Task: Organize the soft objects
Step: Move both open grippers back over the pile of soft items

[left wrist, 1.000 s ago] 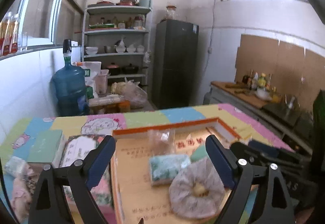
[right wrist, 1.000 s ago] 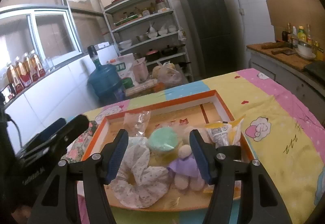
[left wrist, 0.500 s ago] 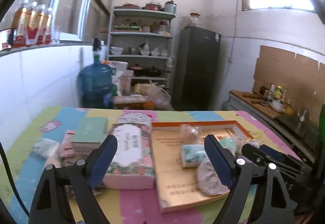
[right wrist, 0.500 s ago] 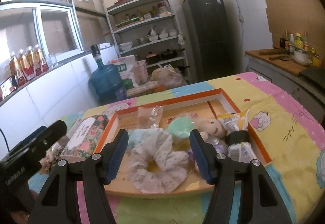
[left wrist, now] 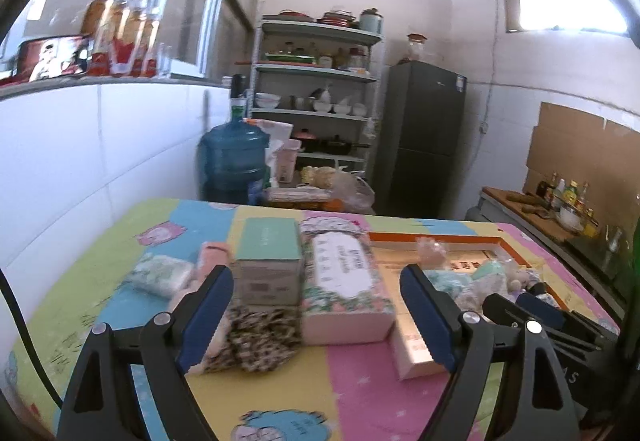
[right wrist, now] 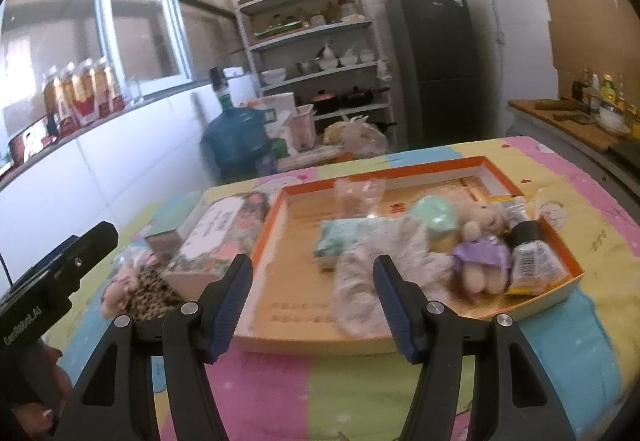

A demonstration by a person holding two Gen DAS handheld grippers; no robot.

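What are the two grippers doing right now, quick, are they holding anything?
Left gripper: open, holding nothing, above the leopard scrunchie.
Right gripper: open, holding nothing, in front of the tray.

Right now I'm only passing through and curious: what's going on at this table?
A person is sorting soft things with two handheld grippers. Both the left gripper and right gripper are open and hold nothing. The orange-rimmed tray already holds a scrunchie, a plush doll and packets. A leopard-print scrunchie lies outside it, beside the floral box.
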